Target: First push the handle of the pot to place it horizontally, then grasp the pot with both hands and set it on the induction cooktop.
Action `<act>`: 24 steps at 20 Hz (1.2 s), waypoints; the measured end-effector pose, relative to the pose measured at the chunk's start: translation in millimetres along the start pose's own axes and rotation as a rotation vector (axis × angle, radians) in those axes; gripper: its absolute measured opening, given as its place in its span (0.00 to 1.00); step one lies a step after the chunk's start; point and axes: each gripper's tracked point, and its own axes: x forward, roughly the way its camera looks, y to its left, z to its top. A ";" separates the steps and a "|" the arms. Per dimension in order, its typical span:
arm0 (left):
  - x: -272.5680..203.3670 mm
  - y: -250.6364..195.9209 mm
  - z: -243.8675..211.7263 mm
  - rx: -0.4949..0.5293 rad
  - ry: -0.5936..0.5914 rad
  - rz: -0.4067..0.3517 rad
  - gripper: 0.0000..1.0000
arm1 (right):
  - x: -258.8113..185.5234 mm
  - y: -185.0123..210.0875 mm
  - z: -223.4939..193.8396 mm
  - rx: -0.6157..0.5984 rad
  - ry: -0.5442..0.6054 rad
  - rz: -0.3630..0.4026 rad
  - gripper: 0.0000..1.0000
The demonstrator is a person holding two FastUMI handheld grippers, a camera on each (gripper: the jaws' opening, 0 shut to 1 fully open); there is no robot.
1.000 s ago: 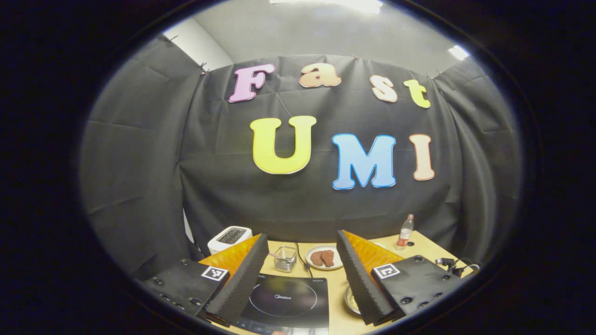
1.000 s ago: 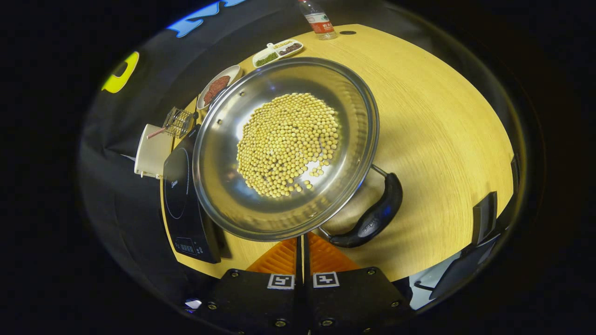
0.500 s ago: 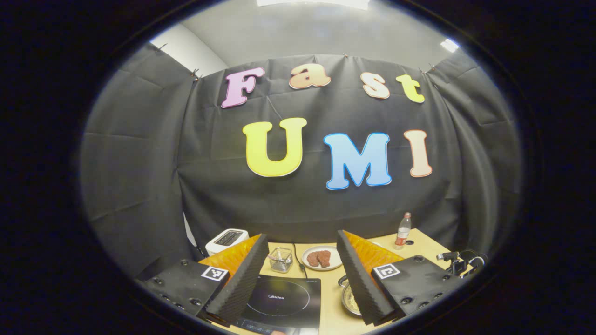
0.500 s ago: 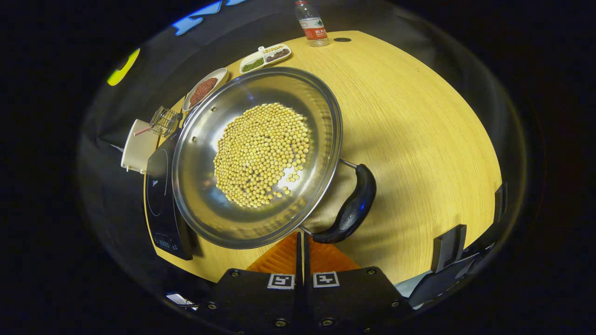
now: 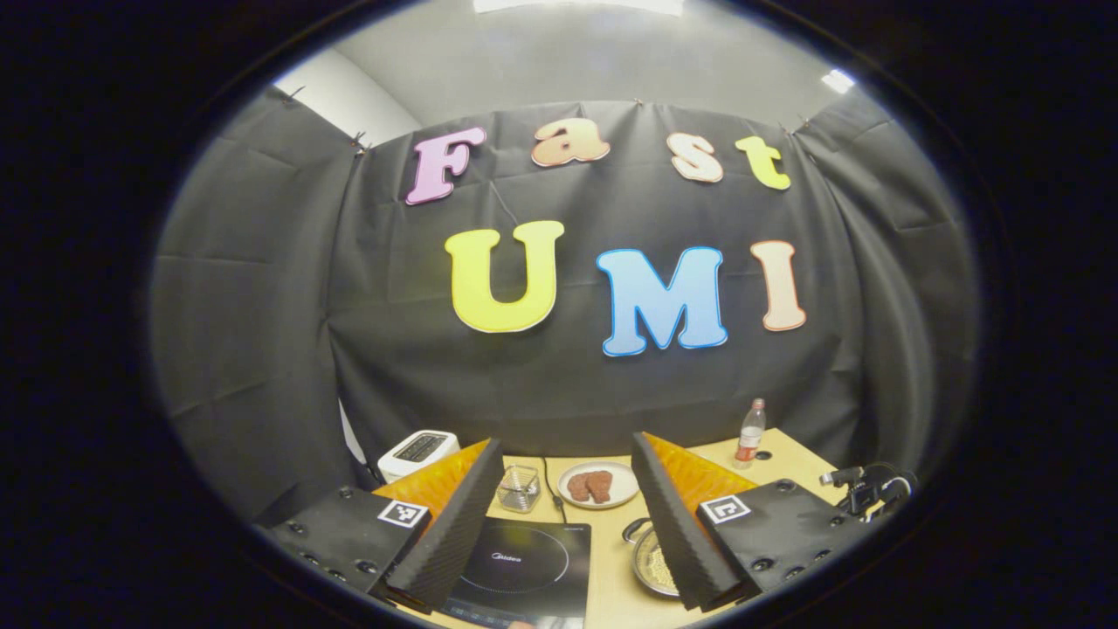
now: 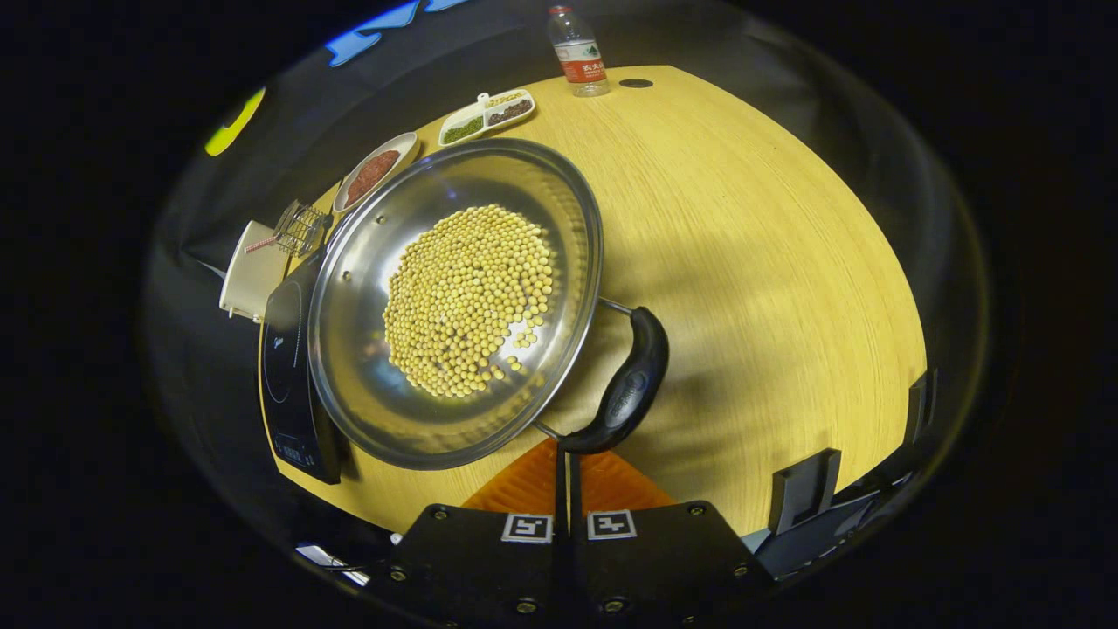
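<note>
left gripper (image 5: pixel 566 524) fingers spread, above induction cooktop (image 5: pixel 524 568) | right gripper (image 6: pixel 566 459) fingers closed together, tips at pot (image 6: pixel 454 301) handle (image 6: pixel 624 389)

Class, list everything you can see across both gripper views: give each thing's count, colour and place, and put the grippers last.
pot: 1, silver, on table beside cooktop
soybeans: many, yellow, in pot
pot handle: 1, black, near side
induction cooktop: 1, black, table's left
toaster: 1, white, back left
wire basket: 1, behind cooktop
plate: 1, white, brown food
divided dish: 1, white, back
bottle: 1, clear, far edge
table: 1, wooden
left gripper: open, above table
right gripper: shut, by handle
</note>
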 end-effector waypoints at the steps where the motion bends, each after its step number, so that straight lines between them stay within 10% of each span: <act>1: 0.8 -2.4 0.7 0.001 0.002 -0.002 0.96 | -0.8 -3.3 1.2 -0.004 -0.002 -0.007 0.00; 24: 14.0 -48.3 -4.8 0.037 0.042 0.032 1.00 | 21.5 -51.7 78.5 -0.160 -0.046 -0.070 0.00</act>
